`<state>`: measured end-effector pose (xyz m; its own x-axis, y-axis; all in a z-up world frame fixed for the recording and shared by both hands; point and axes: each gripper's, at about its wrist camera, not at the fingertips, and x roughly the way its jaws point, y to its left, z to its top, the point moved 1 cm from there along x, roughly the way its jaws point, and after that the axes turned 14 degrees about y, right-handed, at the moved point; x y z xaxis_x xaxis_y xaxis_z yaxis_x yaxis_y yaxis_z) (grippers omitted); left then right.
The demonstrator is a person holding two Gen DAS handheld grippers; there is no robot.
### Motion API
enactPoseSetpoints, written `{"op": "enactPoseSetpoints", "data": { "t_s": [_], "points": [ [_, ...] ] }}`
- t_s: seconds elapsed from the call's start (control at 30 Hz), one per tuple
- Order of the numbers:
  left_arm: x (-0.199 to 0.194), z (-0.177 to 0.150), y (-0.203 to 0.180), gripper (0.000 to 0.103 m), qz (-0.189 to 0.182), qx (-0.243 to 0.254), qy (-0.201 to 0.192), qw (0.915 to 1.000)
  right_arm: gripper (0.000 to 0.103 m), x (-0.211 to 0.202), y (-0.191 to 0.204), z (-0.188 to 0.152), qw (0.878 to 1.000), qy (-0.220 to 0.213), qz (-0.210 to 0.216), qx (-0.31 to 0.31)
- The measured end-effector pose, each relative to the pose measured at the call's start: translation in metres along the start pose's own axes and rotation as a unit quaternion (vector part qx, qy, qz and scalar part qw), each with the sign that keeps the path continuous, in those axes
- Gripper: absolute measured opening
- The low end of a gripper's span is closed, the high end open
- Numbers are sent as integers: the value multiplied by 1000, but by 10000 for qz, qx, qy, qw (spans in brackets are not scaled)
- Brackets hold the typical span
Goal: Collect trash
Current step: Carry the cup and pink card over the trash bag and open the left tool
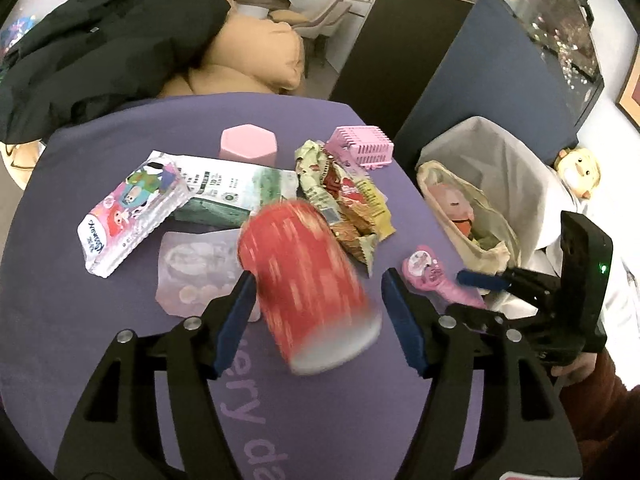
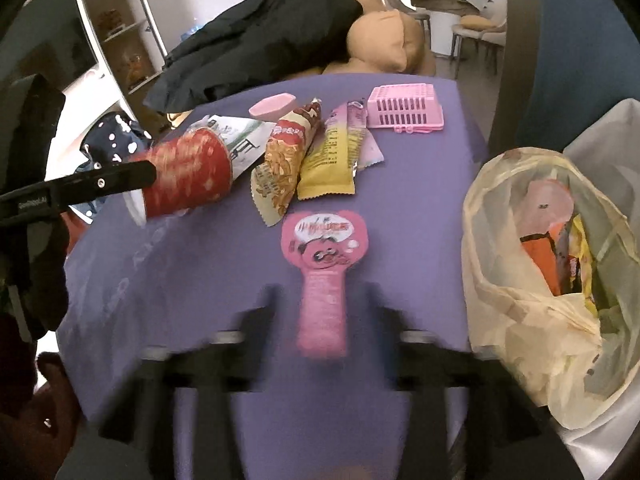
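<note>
A red paper cup [image 1: 308, 284] lies on its side on the purple table [image 1: 120, 328], blurred, between the open jaws of my left gripper [image 1: 320, 312]; it also shows in the right wrist view [image 2: 188, 172]. A pink cartoon wrapper [image 2: 324, 272] lies between the open, blurred jaws of my right gripper [image 2: 320, 312]; neither finger clearly touches it. The right gripper [image 1: 480, 280] shows at the table's right edge in the left wrist view. Crumpled snack wrappers [image 1: 348, 200] lie in the table's middle. A translucent trash bag [image 2: 540, 272] holding wrappers hangs at the right.
A tissue pack [image 1: 132, 216], a green-and-white carton [image 1: 228, 192], a pink hexagonal box [image 1: 248, 146] and a pink basket [image 1: 364, 146] sit on the table. A black jacket [image 1: 100, 52] and tan cushions [image 1: 260, 52] lie behind. A white bin liner [image 1: 512, 168] stands right.
</note>
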<state>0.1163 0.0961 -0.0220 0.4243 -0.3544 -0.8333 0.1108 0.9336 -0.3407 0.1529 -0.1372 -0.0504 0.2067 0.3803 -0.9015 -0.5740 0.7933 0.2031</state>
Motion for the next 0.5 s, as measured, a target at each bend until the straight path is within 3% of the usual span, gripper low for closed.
{"op": "enactPoseSetpoints", "data": {
  "t_s": [0.1, 0.33, 0.4, 0.43, 0.5],
  "points": [
    [0, 1, 1, 62, -56, -75, -11, 10000, 64, 0, 2, 7, 10000, 14, -39, -35],
    [5, -3, 3, 63, 56, -160, 103, 9998, 64, 26, 16, 25, 9973, 170, -594, -385],
    [5, -5, 3, 63, 72, -131, 136, 9998, 57, 29, 13, 31, 9977, 98, -574, -336],
    [5, -7, 2, 63, 83, -126, 157, 9998, 47, 29, 10, 32, 9980, 91, -554, -280],
    [7, -8, 1, 63, 93, -111, 216, 9997, 47, 27, 5, 35, 9988, 33, -454, -181]
  ]
}}
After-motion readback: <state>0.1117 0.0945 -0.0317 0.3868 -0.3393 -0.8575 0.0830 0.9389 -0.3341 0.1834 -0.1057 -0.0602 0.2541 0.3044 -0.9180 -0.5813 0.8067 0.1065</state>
